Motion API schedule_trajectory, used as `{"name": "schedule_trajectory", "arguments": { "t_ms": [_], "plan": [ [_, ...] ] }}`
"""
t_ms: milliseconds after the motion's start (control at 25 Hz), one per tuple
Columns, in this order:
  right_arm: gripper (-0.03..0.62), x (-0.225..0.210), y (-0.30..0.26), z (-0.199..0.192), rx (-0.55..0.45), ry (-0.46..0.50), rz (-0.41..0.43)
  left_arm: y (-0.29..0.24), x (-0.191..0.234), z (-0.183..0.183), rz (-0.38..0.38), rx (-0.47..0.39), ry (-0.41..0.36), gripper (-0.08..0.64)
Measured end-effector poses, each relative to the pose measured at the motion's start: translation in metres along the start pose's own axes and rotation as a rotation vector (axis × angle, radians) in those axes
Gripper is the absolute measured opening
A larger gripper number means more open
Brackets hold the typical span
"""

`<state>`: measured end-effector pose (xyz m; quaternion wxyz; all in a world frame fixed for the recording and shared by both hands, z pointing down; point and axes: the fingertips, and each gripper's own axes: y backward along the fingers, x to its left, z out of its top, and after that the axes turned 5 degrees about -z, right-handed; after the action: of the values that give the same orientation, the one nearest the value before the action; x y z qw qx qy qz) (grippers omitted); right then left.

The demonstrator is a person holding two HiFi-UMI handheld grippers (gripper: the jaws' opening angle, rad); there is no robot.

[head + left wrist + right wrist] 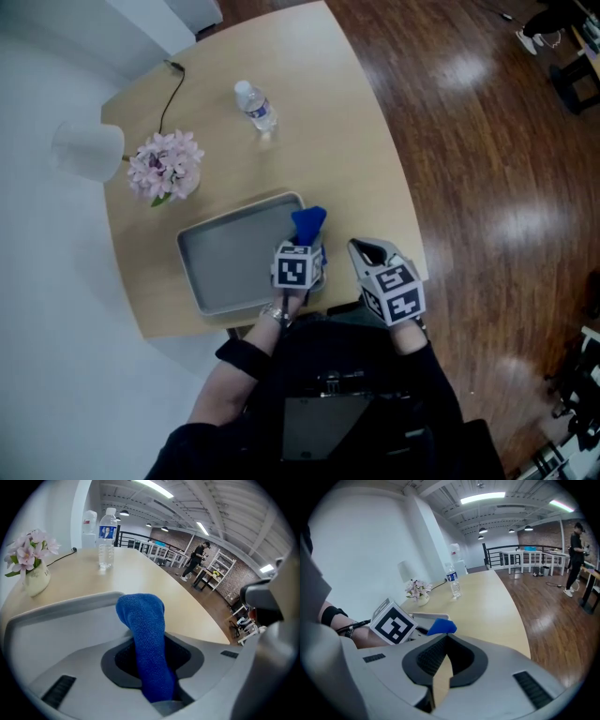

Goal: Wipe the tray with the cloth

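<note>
A grey metal tray (pixel 225 258) lies on a wooden table (pixel 356 159), mostly to the left of the left gripper (pixel 306 246). That gripper's jaws are clamped on a blue cloth (pixel 143 625), whose free end pokes past the jaw tips over the tray's right rim. Just to its right, the right gripper (pixel 446 637) has its jaws together, holding nothing.

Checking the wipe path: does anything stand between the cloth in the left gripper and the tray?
Nothing visible does. The left gripper holds the blue cloth at the right rim of the tray, which is bare; the flowers and bottle stand beyond it.
</note>
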<state>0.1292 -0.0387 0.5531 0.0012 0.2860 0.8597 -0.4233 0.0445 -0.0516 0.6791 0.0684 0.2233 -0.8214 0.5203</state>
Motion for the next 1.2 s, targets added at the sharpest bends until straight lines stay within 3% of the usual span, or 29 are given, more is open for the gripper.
{"name": "schedule_trajectory", "arguments": {
  "t_ms": [320, 760, 1000, 1120, 1200],
  "plan": [
    [0.005, 0.024, 0.018, -0.019, -0.001, 0.005, -0.037, 0.01, -0.028, -0.047, -0.093, 0.062, -0.044, 0.132],
    [0.005, 0.058, 0.042, -0.038, -0.019, 0.026, -0.104, 0.023, -0.053, -0.098, -0.183, 0.15, -0.188, 0.13],
    [0.005, 0.057, 0.058, -0.043, -0.045, 0.006, -0.167, 0.044, -0.058, -0.1, -0.223, 0.142, -0.402, 0.129],
    [0.005, 0.057, 0.059, -0.048, -0.047, -0.014, -0.181, 0.041, -0.055, -0.114, -0.252, 0.208, -0.537, 0.13],
    [0.005, 0.062, 0.058, -0.049, -0.045, -0.017, -0.179, 0.038, -0.049, -0.127, -0.274, 0.243, -0.562, 0.13]
  ]
}}
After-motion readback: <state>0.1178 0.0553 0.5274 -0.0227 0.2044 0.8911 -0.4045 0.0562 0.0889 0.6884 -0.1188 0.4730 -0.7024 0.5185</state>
